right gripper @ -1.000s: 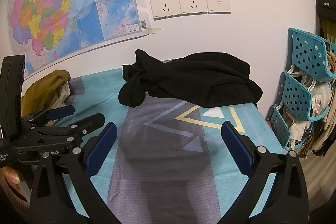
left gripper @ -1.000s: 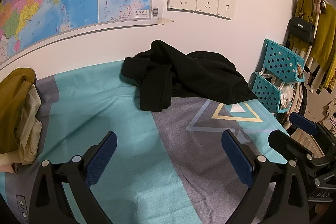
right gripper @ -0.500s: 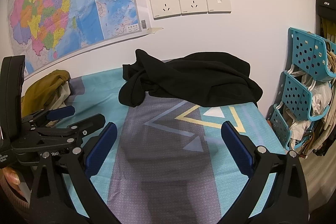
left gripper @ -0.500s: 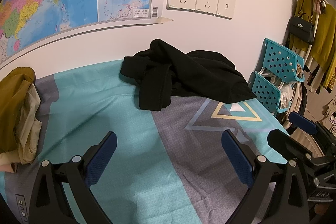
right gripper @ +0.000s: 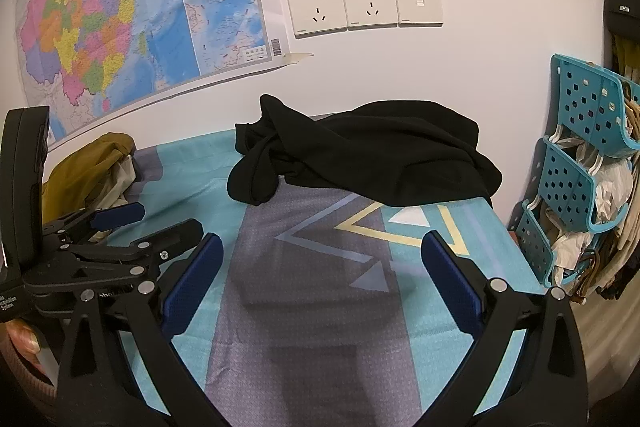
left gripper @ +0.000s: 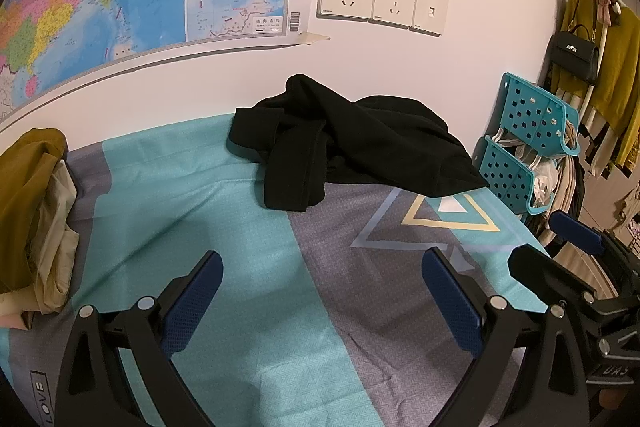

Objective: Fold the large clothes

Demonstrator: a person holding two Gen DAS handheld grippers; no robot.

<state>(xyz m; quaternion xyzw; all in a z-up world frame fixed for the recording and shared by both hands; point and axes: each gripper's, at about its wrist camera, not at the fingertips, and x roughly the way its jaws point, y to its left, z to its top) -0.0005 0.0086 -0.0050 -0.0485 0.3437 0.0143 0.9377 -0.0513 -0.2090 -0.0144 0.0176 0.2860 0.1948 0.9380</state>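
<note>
Garment: crumpled black fleece garment [left gripper: 352,143], heaped and unfolded, one thick sleeve-like fold hanging toward the lower centre of the left wrist view; it lies in the upper middle of both views, at the far edge of the bed against the white wall.
Garment edges: right hem drapes over the yellow triangle print [right gripper: 404,223]; left end bunches into a rounded lump [right gripper: 252,183].
Left gripper [left gripper: 320,303]: blue-padded jaws spread wide, nothing between them, hovering over the bedsheet at the bottom of the frame, well short of the garment.
Right gripper [right gripper: 320,275]: jaws equally wide apart and empty, at the bottom of its frame; the left tool shows at its lower left, just beside it.
Open room: bare stretch of sheet between both grippers and the garment.
Surface: teal and grey patterned bedsheet [left gripper: 240,227], lightly creased.
Left side: mustard and cream pile of clothes [left gripper: 32,211] at the left edge.
Right side: turquoise perforated plastic rack [right gripper: 576,163] past the right edge of the bed.
Wall: colourful paper map [right gripper: 132,15] upper left; three white socket plates [left gripper: 380,1] upper centre.
</note>
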